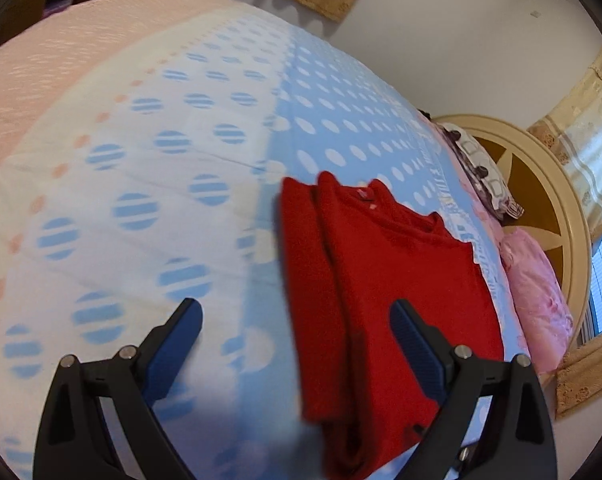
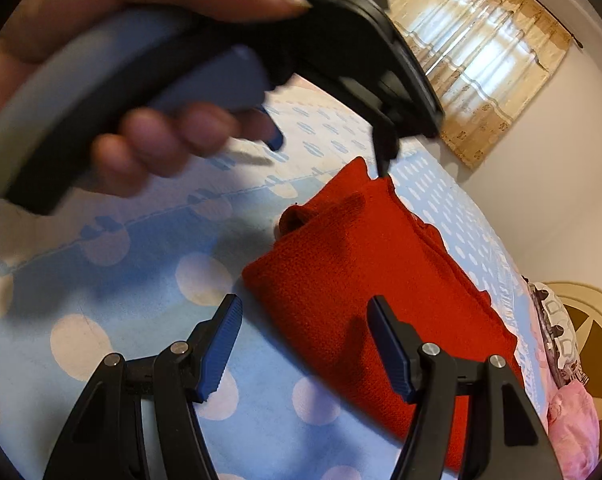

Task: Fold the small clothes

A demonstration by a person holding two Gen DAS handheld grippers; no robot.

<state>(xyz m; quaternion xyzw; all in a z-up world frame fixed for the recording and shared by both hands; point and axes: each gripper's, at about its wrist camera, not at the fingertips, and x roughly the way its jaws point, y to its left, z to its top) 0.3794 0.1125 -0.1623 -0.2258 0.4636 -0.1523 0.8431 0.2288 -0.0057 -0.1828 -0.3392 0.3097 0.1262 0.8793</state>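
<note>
Hand probably left's, right view only.

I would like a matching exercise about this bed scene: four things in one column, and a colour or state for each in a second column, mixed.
Things:
1. sweater
2. left gripper
3. bedsheet
4. pillow

Colours or states:
a. pink
b. red, folded
c. blue and white with dots
d. open, holding nothing

Pairs: 1-b, 2-d, 3-c, 4-a

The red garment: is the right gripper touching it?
Cannot tell. In the right wrist view the open right gripper overlaps the red garment, hiding any contact.
</note>
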